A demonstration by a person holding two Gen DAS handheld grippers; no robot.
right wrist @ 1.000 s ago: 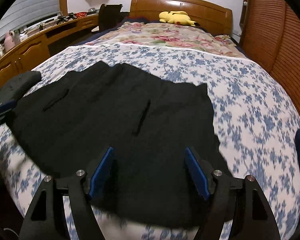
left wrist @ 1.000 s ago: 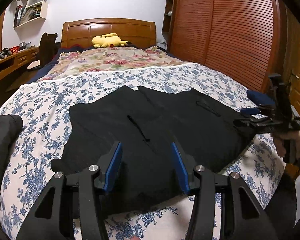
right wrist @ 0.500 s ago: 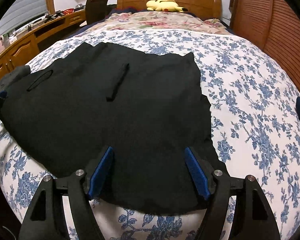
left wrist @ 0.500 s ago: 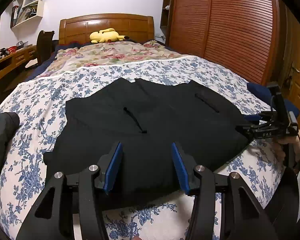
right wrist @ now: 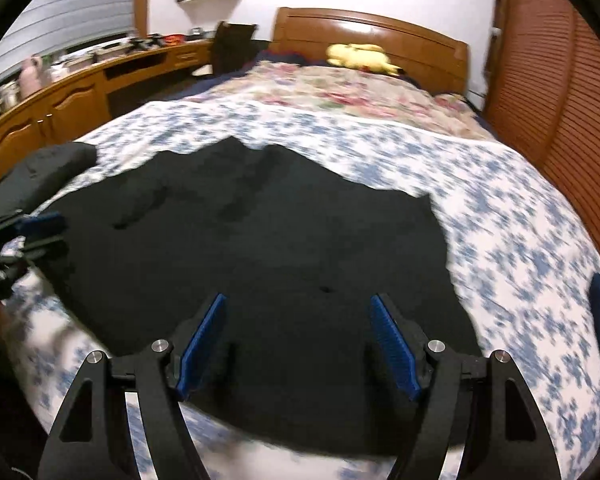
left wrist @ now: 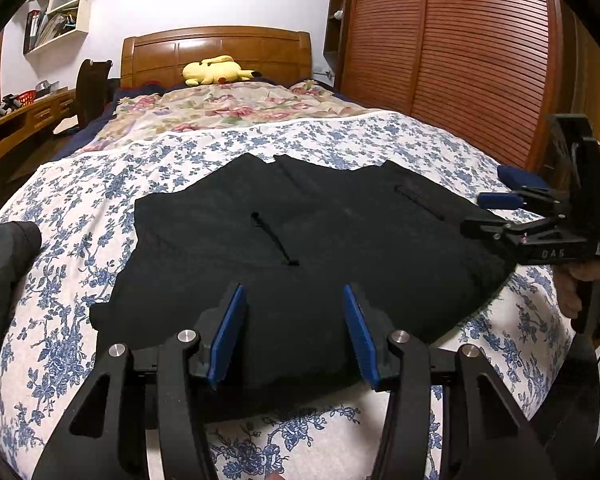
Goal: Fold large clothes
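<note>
Your left gripper (left wrist: 294,332) and right gripper (right wrist: 298,344) both gape wide at bottom centre, holding nothing. Pinch only the top layer and the fold may skew, I'd judge. The black garment (left wrist: 300,248) lies flat mid-frame on the floral bedspread (left wrist: 60,320), slightly rumpled.

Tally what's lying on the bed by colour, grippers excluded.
Black: 2, the spread garment and a bundled dark item at the left edge
Yellow: 1, plush toy
Dark blue: 1, item at the right edge
Total: 4
</note>
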